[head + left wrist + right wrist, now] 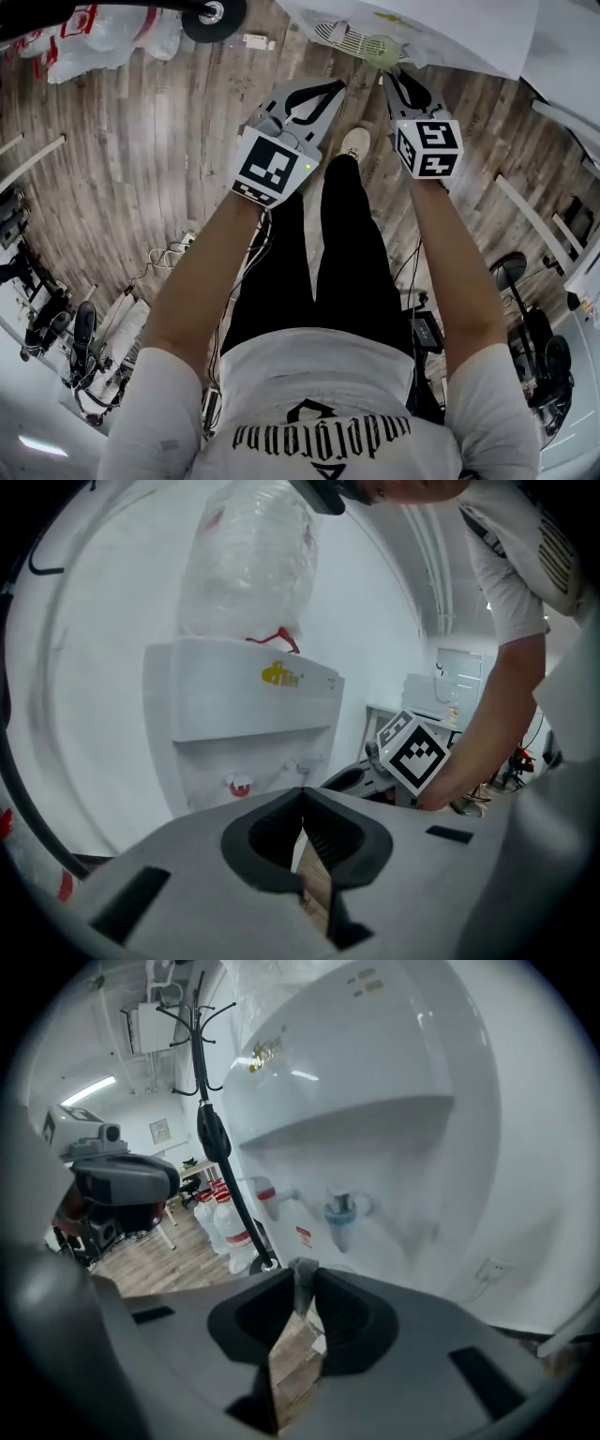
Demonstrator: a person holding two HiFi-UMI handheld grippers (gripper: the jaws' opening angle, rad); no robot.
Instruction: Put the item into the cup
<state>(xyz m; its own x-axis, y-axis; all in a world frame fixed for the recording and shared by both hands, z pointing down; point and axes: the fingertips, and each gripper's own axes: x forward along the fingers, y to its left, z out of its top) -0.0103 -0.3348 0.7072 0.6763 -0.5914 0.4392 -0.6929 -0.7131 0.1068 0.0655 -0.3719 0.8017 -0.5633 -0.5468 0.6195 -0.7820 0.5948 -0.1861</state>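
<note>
A pale green cup point(382, 49) stands under the white water dispenser point(441, 28), beside its slotted drip tray point(339, 36). My right gripper point(390, 73) reaches the cup with its tips. In the right gripper view a thin greyish-green edge of the cup point(302, 1290) is pinched between the nearly closed jaws of the right gripper point(305, 1274), below the blue tap point(339, 1215). My left gripper point(333, 90) hovers to the left of the cup, shut with nothing in it. In its own view the left gripper point(302, 799) has its tips together, and the dispenser point(244, 714) lies ahead.
The dispenser has a red tap point(265, 1194) and a wrapped bottle point(246, 564) on top. A black coat stand point(211, 1129) and spare water bottles point(223, 1227) stand to its left. A chair wheel point(214, 14) and plastic bags point(94, 37) lie on the wooden floor point(141, 169).
</note>
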